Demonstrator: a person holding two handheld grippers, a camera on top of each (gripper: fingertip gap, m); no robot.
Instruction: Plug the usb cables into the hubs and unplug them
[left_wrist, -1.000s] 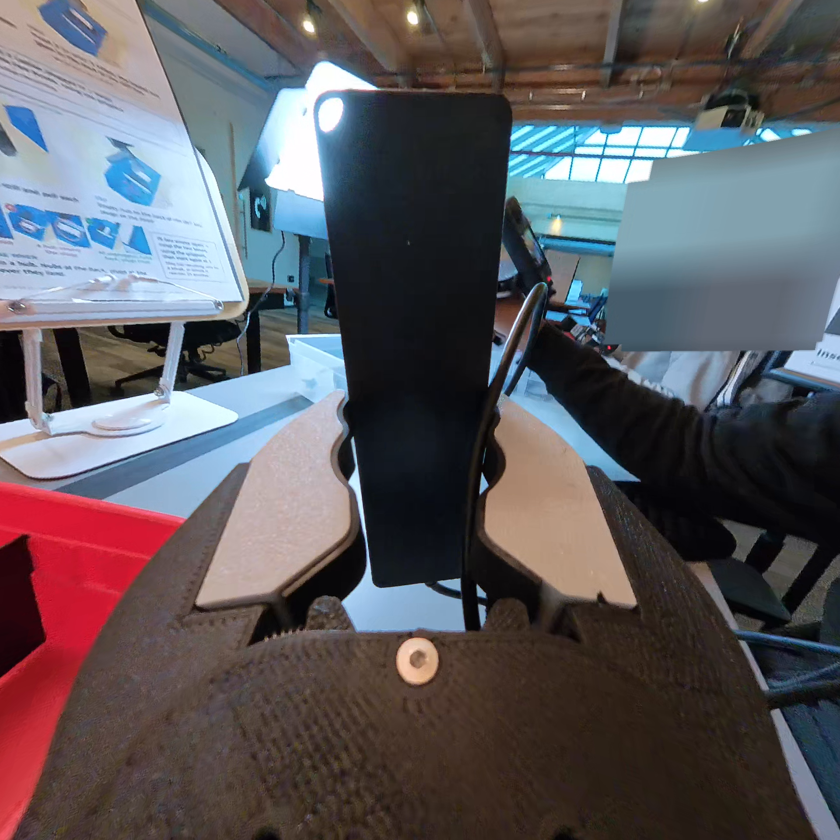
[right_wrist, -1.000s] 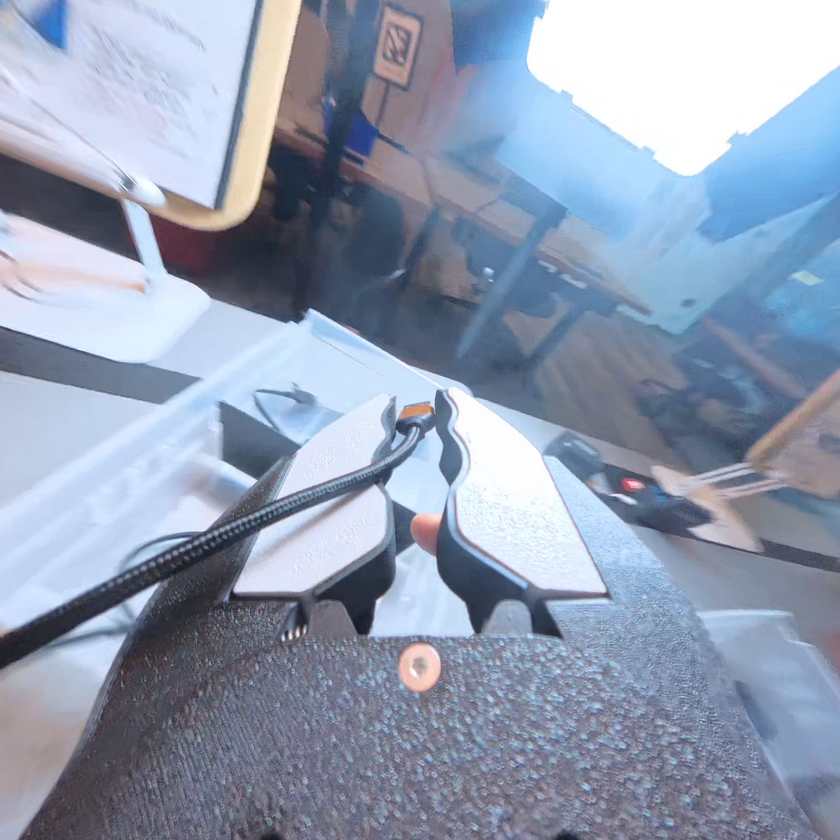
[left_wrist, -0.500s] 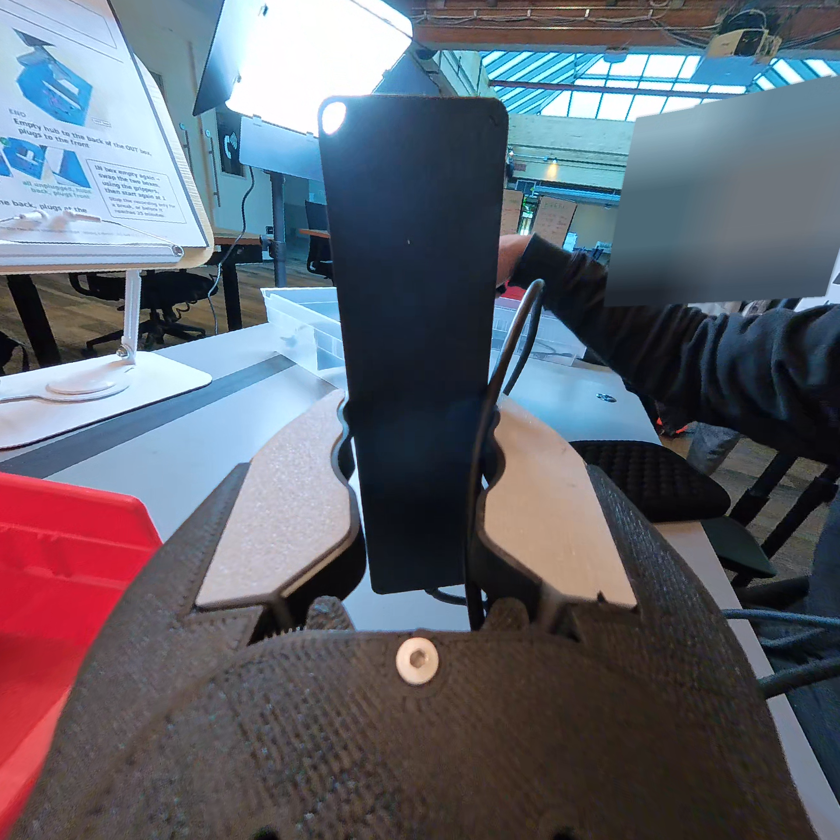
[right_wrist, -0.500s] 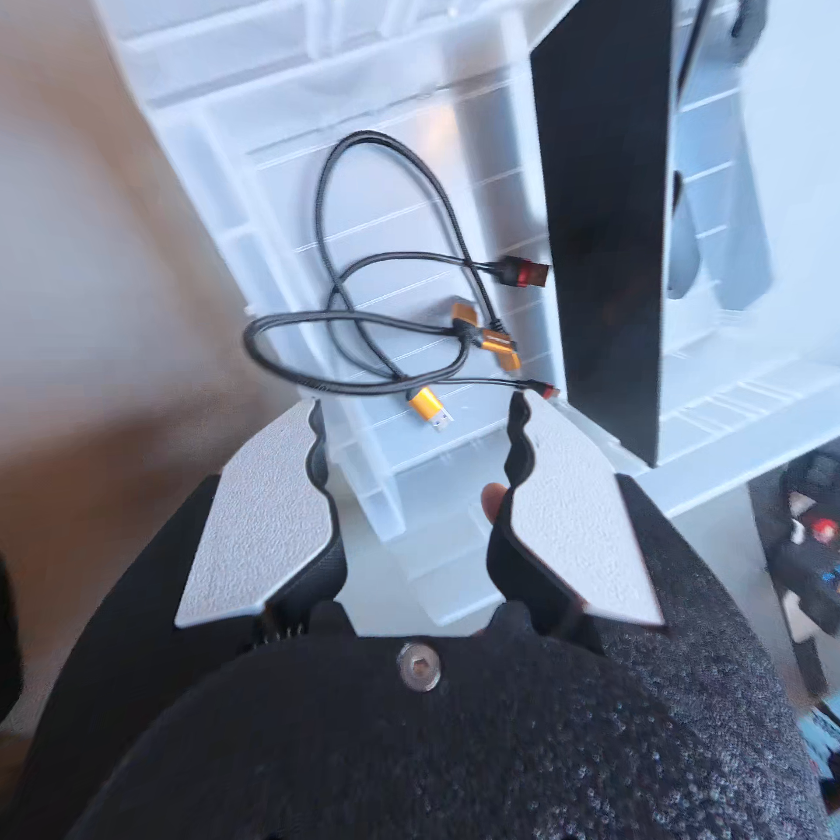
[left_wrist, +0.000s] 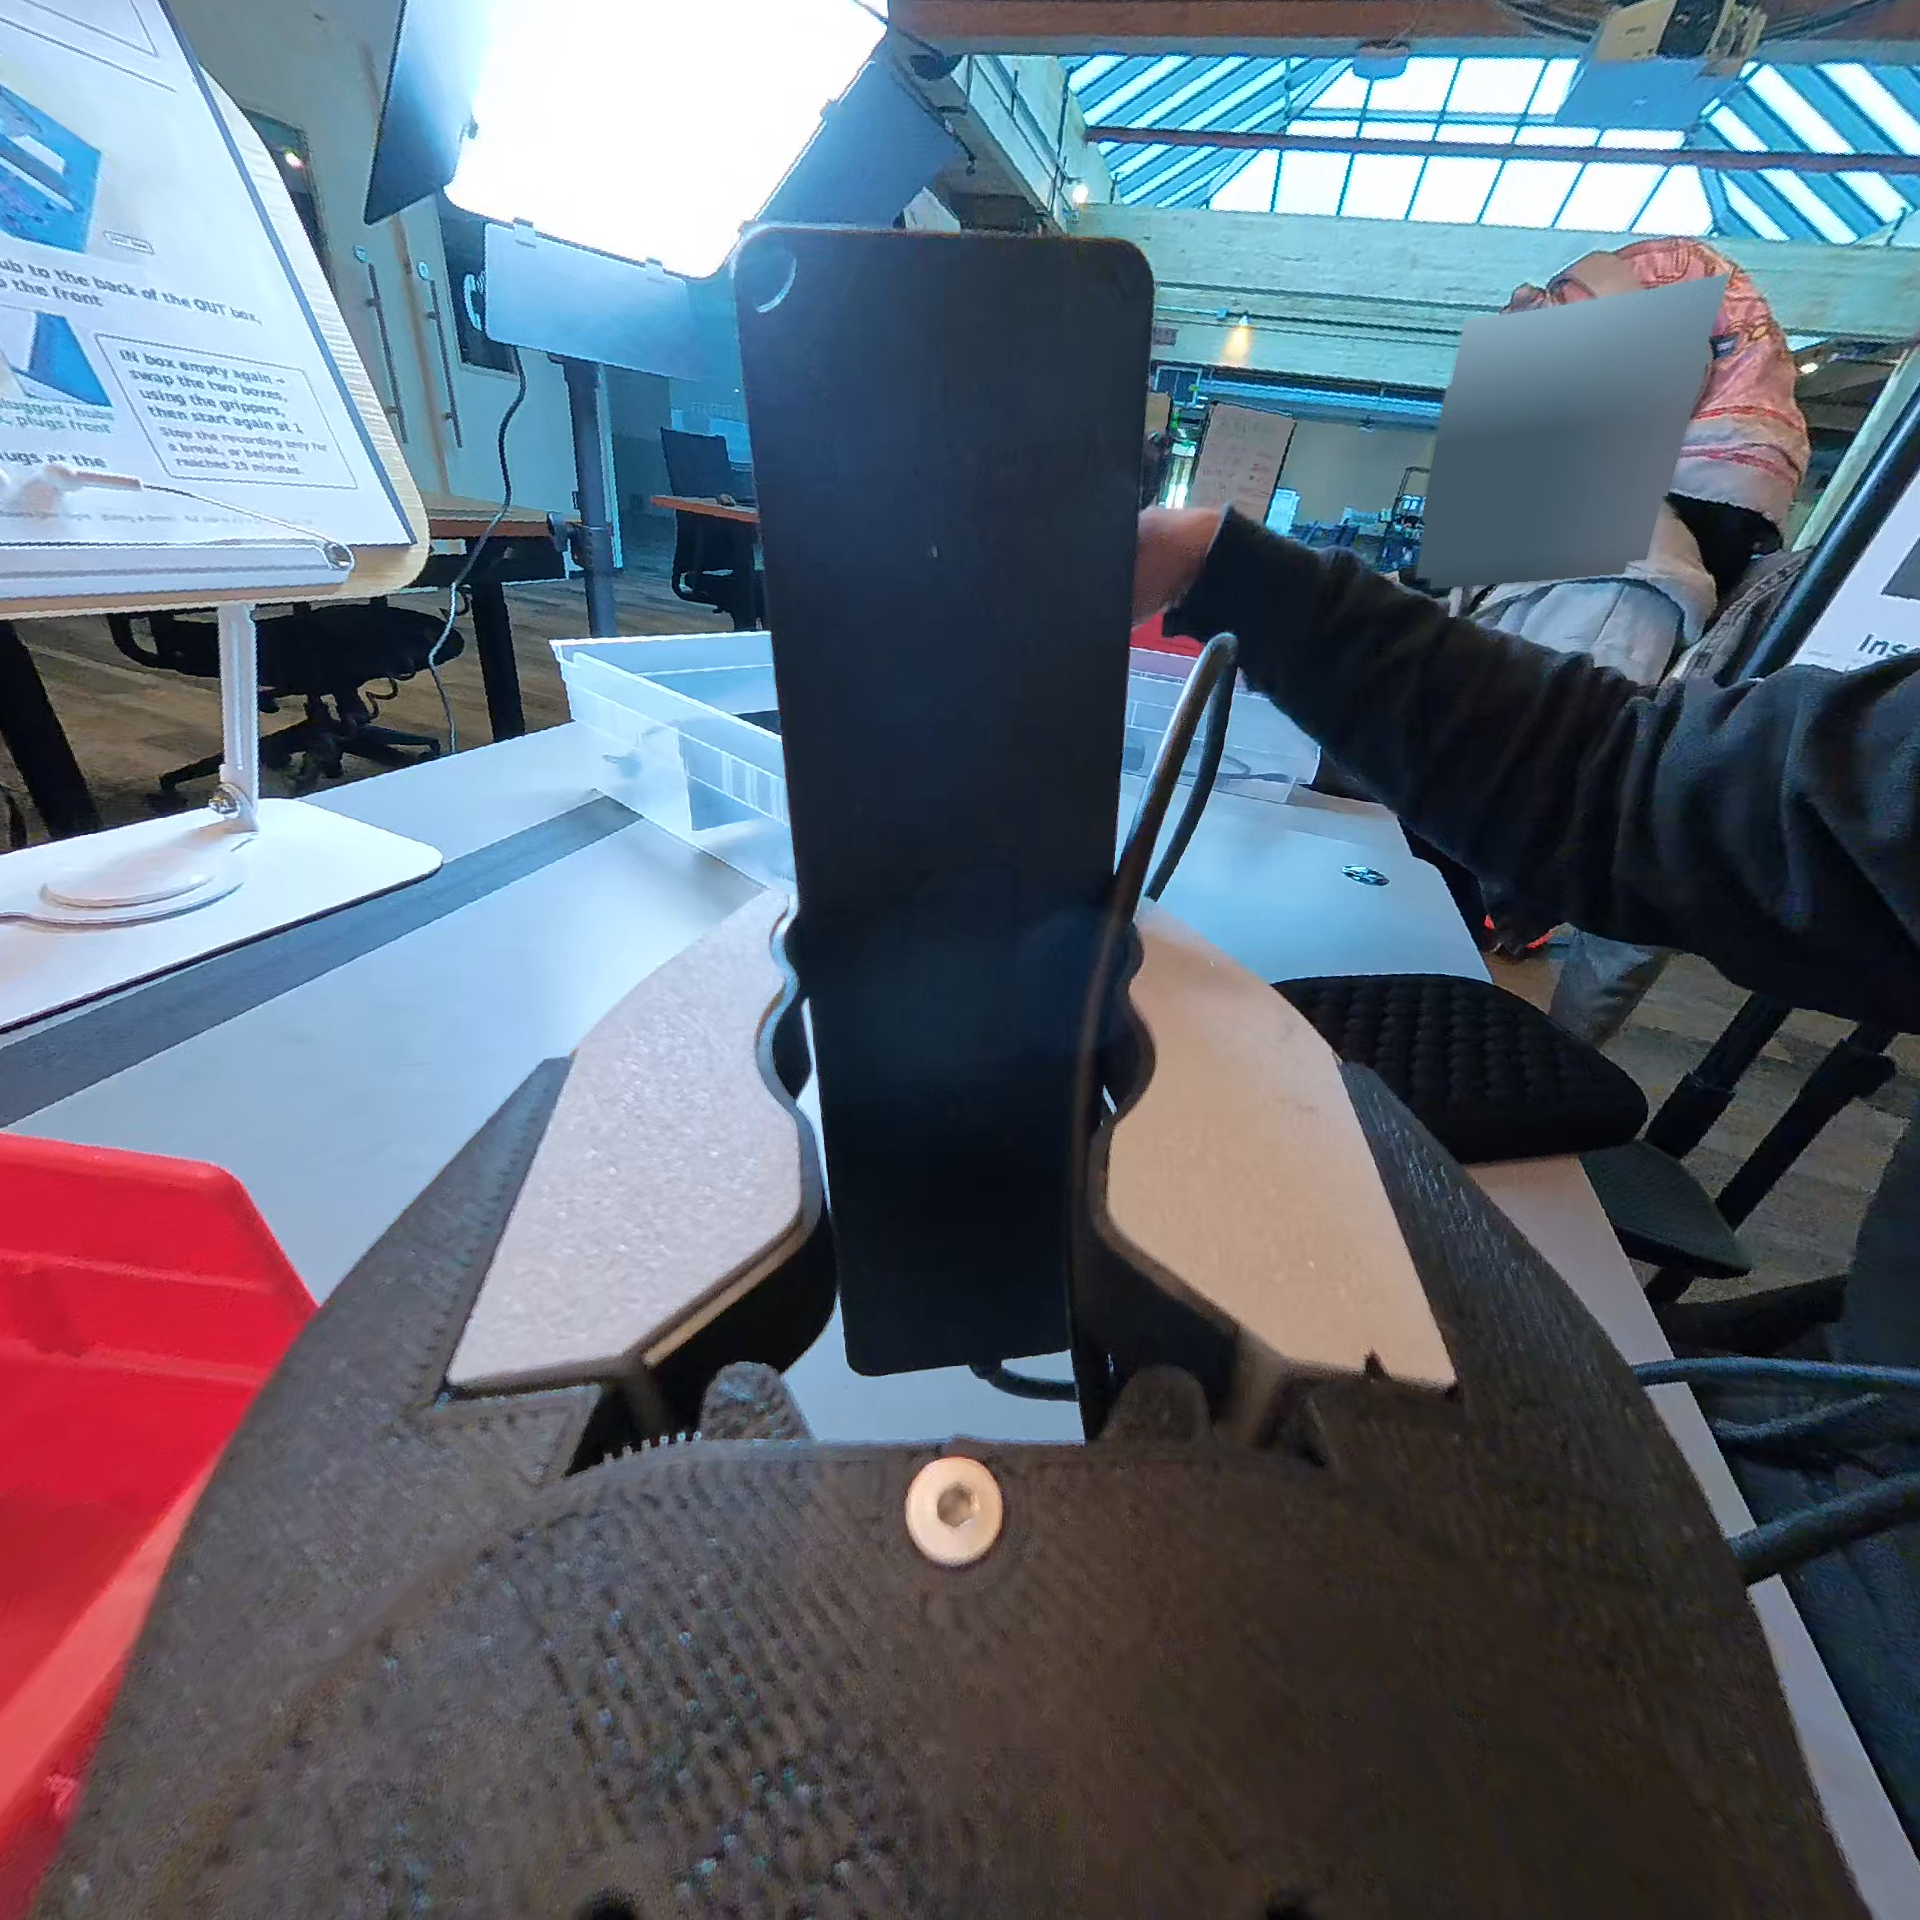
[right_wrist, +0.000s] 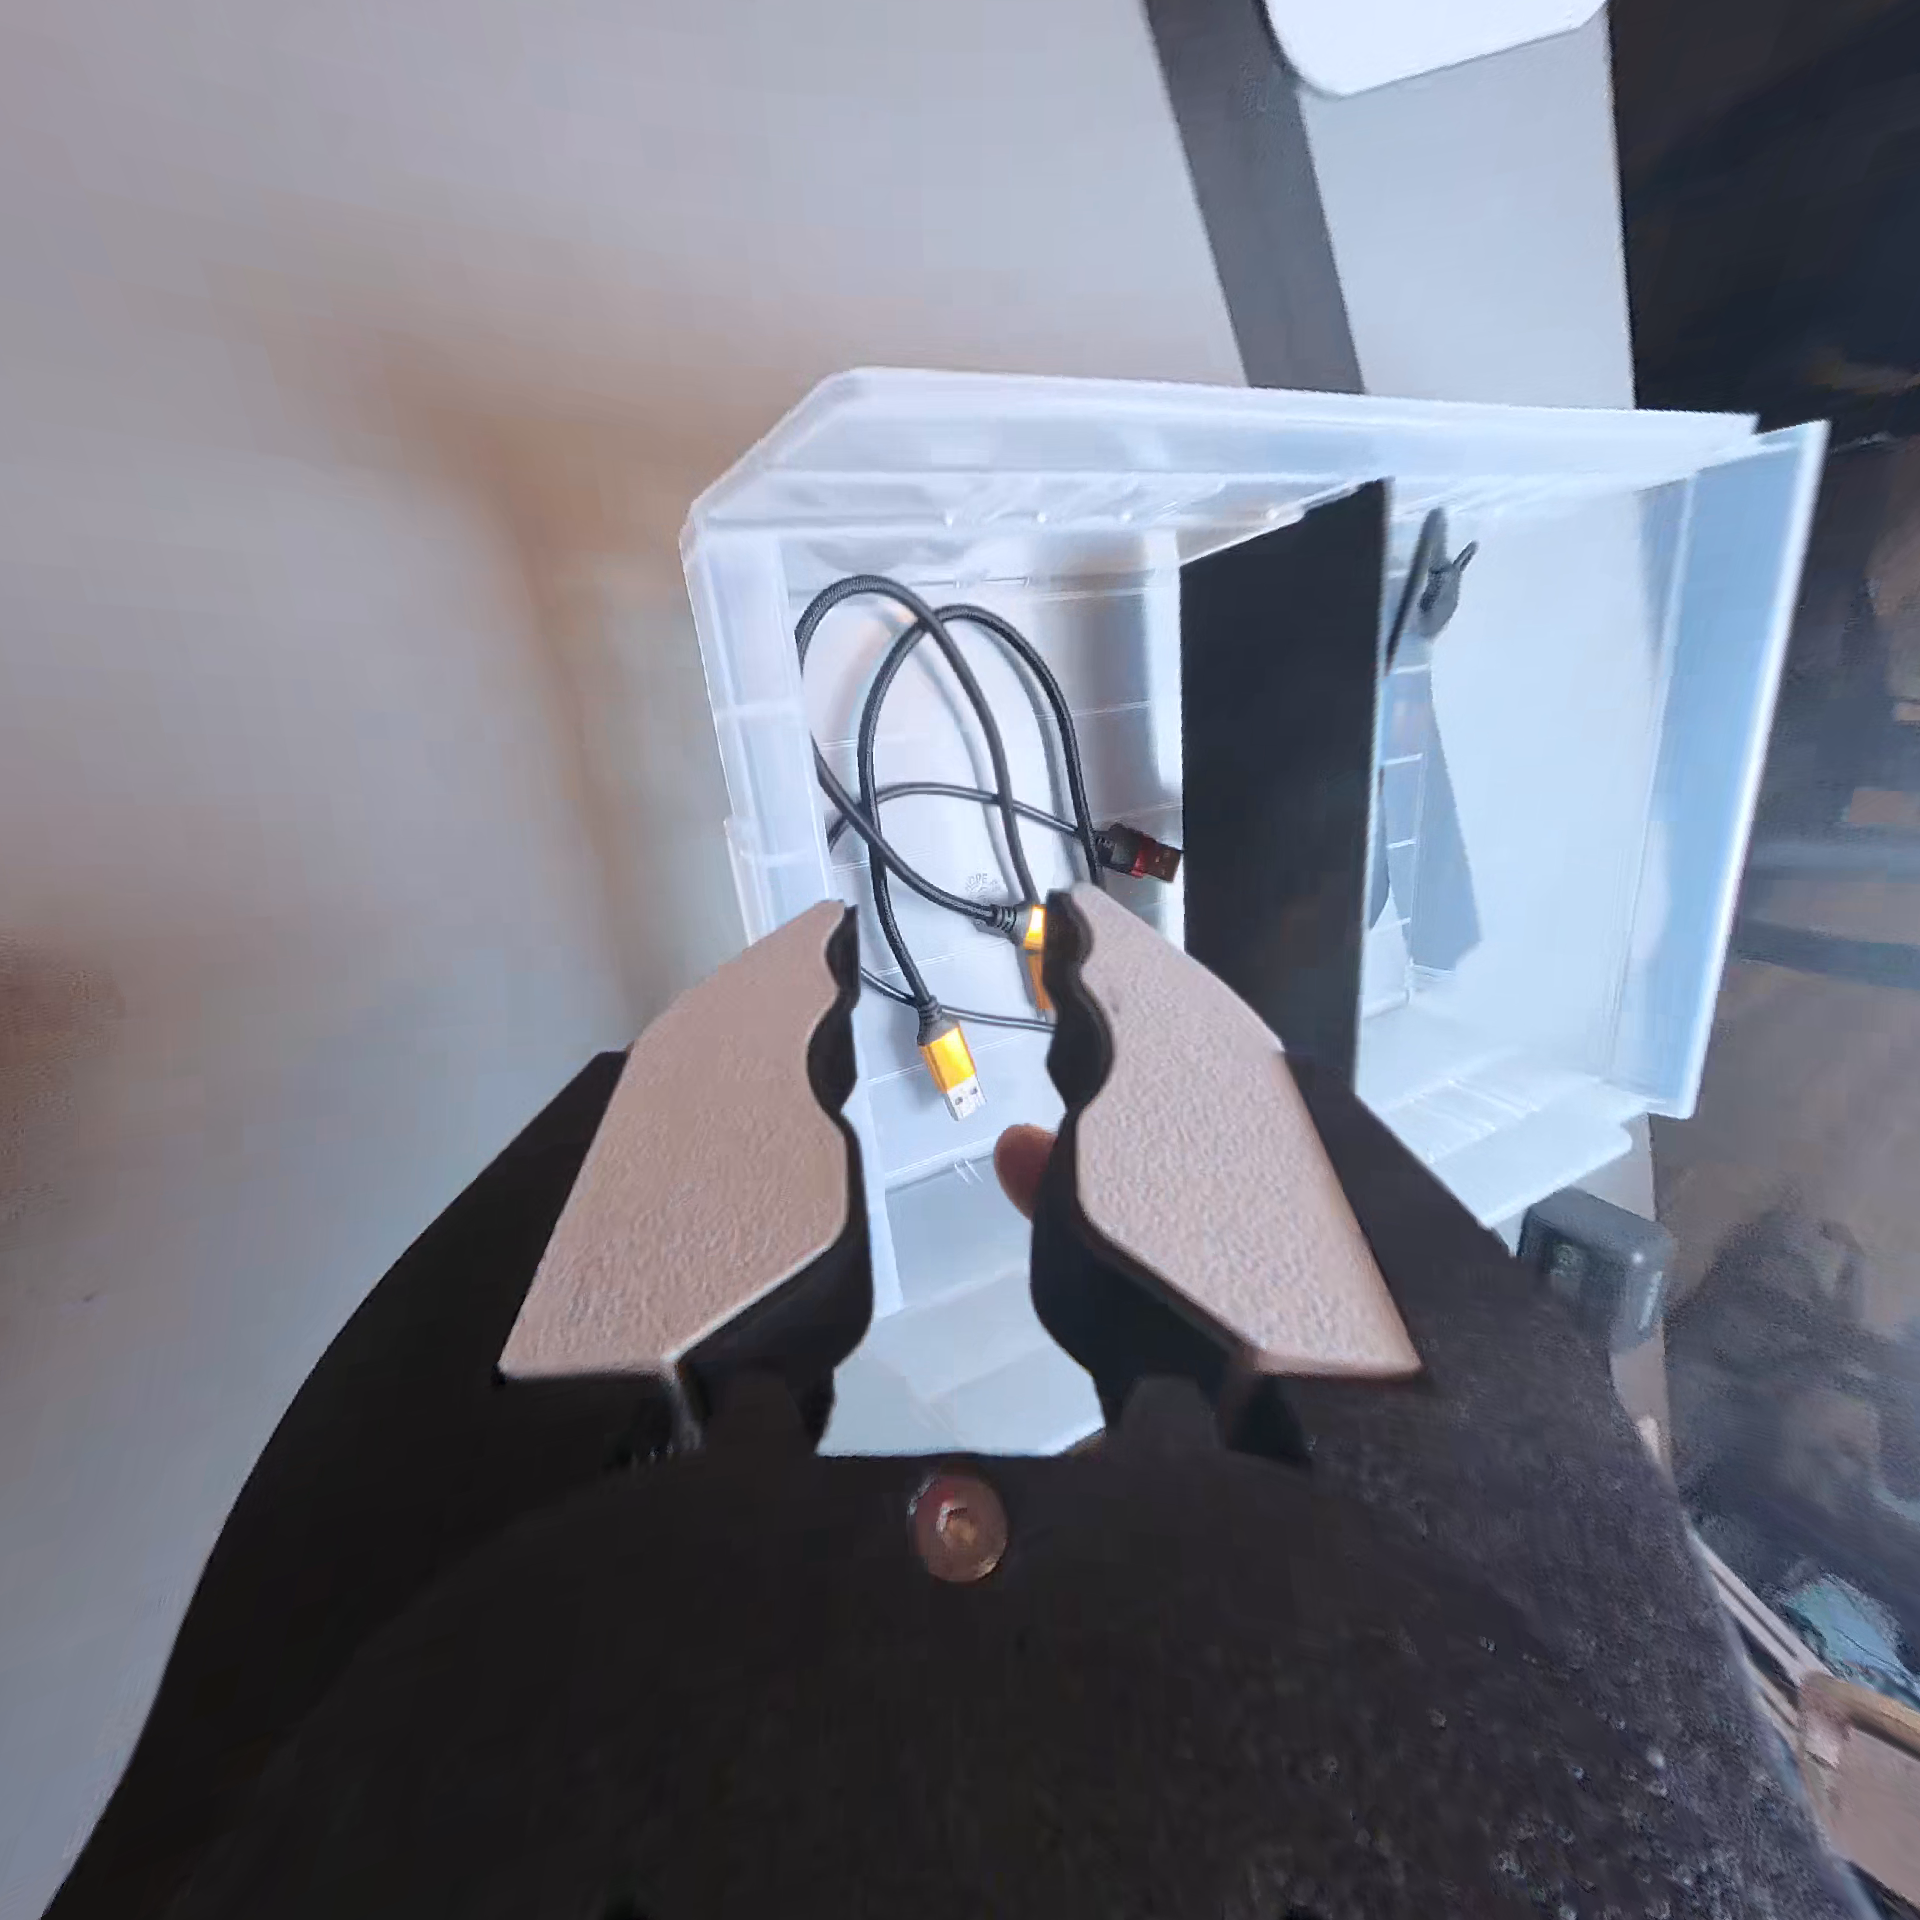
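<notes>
Left gripper (left_wrist: 951, 1039) was clamped on the hub (left_wrist: 940, 727); right gripper (right_wrist: 951, 925) hung spread above the cables (right_wrist: 951, 1075) in the clear bin (right_wrist: 1662, 727), so grabbing a plug looked next.

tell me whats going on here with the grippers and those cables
A person works two handheld grippers. The left gripper is shut on a flat black hub, held upright above the table. The right gripper is open, empty, hovering over loose USB cables in a clear plastic bin; an orange plug lies between its fingers. Nothing looks plugged in.
</notes>
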